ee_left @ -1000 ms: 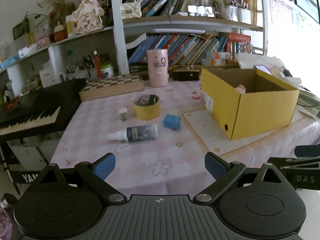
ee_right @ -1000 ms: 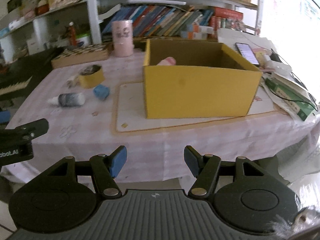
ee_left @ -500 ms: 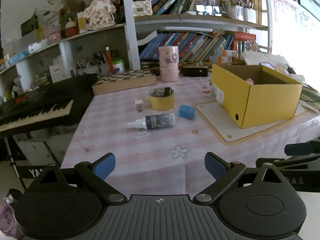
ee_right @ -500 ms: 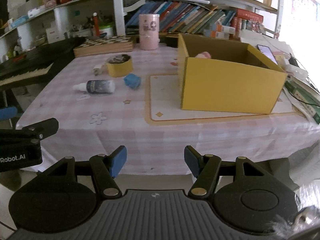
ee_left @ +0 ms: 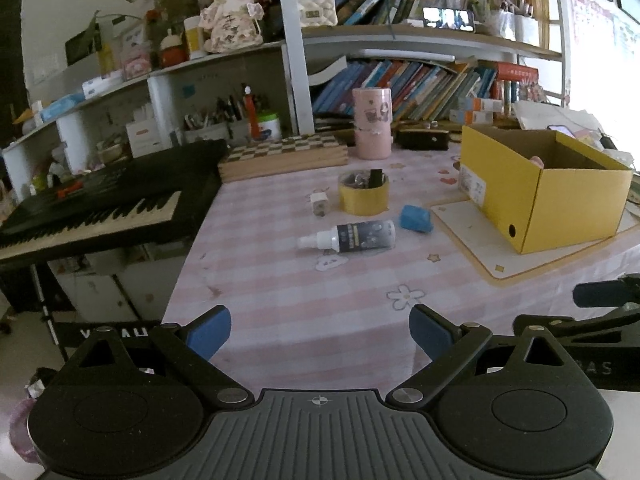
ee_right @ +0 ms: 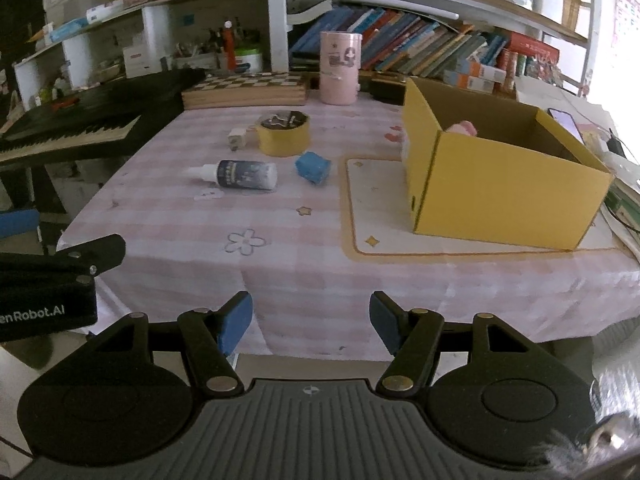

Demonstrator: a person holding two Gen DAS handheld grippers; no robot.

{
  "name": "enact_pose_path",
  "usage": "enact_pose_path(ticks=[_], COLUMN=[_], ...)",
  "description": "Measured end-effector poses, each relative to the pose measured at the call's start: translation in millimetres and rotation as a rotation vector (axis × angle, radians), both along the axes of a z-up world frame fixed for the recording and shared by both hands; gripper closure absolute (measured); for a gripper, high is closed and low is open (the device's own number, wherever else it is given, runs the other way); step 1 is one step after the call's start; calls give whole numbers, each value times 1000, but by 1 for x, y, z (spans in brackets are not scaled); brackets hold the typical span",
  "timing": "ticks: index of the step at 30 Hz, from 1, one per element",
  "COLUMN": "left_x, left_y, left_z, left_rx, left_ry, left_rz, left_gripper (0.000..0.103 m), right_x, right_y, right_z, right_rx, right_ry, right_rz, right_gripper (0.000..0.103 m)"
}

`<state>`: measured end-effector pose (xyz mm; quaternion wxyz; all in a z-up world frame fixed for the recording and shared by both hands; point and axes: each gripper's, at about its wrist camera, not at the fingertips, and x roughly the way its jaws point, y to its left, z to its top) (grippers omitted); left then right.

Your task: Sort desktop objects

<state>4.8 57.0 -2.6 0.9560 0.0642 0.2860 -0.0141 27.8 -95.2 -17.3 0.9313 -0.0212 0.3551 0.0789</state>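
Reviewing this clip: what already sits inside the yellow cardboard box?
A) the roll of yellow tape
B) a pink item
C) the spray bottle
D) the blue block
B: a pink item shows over the wall of the yellow cardboard box, while the blue block, spray bottle and roll of yellow tape all lie outside on the tablecloth.

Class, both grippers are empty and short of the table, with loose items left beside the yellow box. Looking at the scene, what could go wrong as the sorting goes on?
1. The bottle lies on its side; a pinch on its round body could make it roll or slip.
2. The tape roll holds small clips; lifting the roll may leave or scatter them.
3. The blue block sits close to the bottle, so wide-open fingers may knock one while taking the other.
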Motion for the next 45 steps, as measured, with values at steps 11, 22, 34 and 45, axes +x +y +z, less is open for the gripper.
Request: enact_pose_path(ticks=[11,22,34,45], left_x=[7,25,73,123], left_y=[8,8,6,-14], left_z=[-1,-3,-1,-9], left_rx=[-23,-10,4,42], left_ry=[7,15,25,74], left_rz=[15,49,109,80], left_gripper=[5,5,5,5], right_x=[8,35,99,160], right_y=[14,14,15,3], right_z=[2,-3,-3,-11], right_rx=[-23,-8,5,-12], right_ry=[-5,15,9,24], right_rz=[49,85,142,139], right_gripper=[40,39,41,46])
